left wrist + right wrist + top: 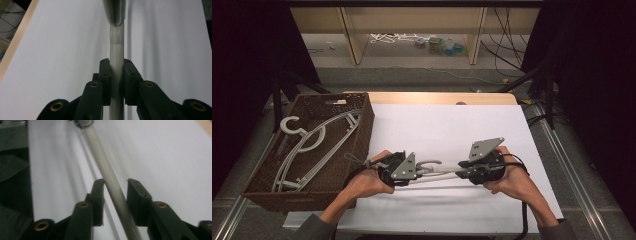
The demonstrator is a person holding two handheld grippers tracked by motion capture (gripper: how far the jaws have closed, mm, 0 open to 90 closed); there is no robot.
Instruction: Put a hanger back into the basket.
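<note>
Wicker basket (362,131) sits at the far left of the white table (452,125), with grey hangers (307,145) lying inside it. Just to its right, my left gripper (418,172) is clamped on the pale grey hanger (439,175) that stretches between my two hands just above the tabletop. In the left gripper view the hanger's bar (116,65) runs straight up the middle between my jaws, and both pads (105,75) press against its sides, so the grasp is firm. Its hook (429,163) curls up just beyond that gripper in the high view. Farther right, my right gripper (464,174) meets the other end of the same hanger. In the right gripper view the bar (110,180) passes slantwise through the gap between my jaws; it lies close to the left pad (98,192), while the right pad (136,195) stands clear of it, so this grip is loosened, the jaws apart around the bar rather than squeezing it.
</note>
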